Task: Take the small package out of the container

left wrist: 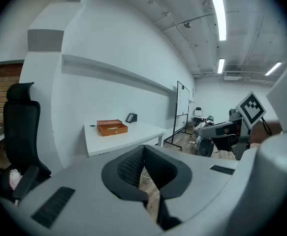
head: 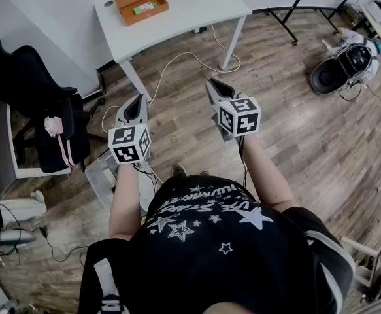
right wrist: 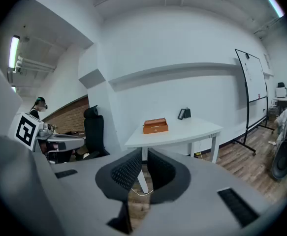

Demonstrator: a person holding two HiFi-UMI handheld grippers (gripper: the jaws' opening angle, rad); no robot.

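**Well short of the box, tongs shut and empty**

Stands on the wood floor [head: 295, 110] well back from the white table [head: 197, 12], out of reach of everything on it. Holds the left gripper [head: 138, 101] and the right gripper [head: 214, 86] side by side in front of the body, both aimed toward the table. Reads as a carrying pose for the approach, not a reach.

Shows, in the left gripper view, jaws pressed together at the tips with nothing between them. Shows, in the right gripper view, jaws drawn in to a thin slit, likewise empty, with only floor and a table leg behind. Makes sense as a judgement: no cause to spread the tongs this far out.

Finds the orange container [head: 141, 3] upright on the left part of the tabletop, open at the top. Finds the small package [head: 144, 7], green, lying flat inside it, not yet touched.

Calls next, at a guess, for stepping closer, spreading one pair of jaws and coming down from above, given walls on every side of the package. Leaves the other gripper free, probably, to steady the container. Needs some care past the black office chair [head: 27, 84] at the left and the white cable [head: 177, 64] trailing on the floor by the table leg.
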